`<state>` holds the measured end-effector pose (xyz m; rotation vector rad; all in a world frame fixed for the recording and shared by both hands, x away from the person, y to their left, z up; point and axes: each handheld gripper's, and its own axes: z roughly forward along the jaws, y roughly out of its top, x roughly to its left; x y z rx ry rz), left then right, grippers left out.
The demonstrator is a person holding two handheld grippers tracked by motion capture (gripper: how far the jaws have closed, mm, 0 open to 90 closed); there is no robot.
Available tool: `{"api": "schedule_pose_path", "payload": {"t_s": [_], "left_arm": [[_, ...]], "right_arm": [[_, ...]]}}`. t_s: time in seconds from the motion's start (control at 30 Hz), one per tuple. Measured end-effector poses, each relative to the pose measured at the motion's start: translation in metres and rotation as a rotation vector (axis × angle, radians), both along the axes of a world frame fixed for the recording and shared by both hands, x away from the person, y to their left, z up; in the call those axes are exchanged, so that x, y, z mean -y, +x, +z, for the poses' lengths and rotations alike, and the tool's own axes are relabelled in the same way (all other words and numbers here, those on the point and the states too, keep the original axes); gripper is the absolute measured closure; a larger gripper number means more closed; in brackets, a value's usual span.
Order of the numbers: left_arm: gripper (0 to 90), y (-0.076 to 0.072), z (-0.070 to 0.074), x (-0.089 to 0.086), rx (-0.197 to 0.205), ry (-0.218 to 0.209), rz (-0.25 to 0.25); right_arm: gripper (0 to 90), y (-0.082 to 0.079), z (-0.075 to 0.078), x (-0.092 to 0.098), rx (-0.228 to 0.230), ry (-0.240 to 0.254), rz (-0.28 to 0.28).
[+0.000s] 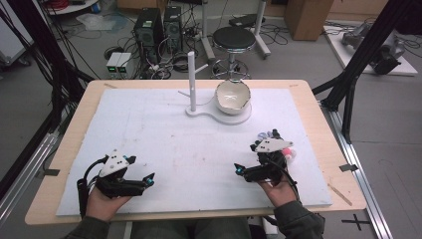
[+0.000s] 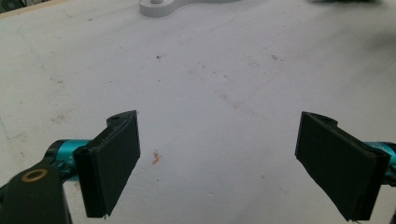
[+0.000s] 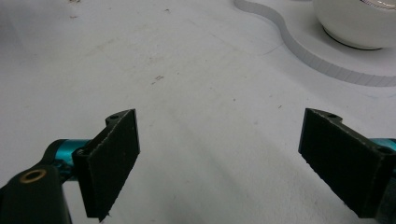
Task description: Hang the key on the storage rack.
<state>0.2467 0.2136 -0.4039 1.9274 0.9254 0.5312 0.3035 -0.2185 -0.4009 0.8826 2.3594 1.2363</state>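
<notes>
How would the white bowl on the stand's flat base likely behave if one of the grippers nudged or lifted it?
The white bowl looks glazed and glossy, so it would probably be stiff, rather slippery between the fingers, and breakable if dropped. Its round body rests on a small foot on the stand base, so a sideways push high on the rim might tip it. It probably has some weight for its size.

The left gripper [image 1: 149, 180] and right gripper [image 1: 238, 170] rest on the mat [image 1: 164, 144], well apart, jaws turned toward each other. Beyond the right gripper, farther up the mat, a bowl [image 1: 232, 96] sits on a stand [image 1: 219, 116], whose post [image 1: 192, 82] rises just left of the bowl. A small bundle [image 1: 290, 152] lies just right of the right gripper.
</notes>
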Motion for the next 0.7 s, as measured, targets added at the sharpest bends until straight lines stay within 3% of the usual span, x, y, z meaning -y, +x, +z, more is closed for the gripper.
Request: {"api": "schedule_pose_path", "payload": {"t_s": [0.7], "left_arm": [[14.9, -0.0006, 0.0015, -0.0014, 0.004, -0.007, -0.007]], "right_arm": [[11.6, -0.0013, 0.0079, 0.0061, -0.012, 0.011, 0.000]]}}
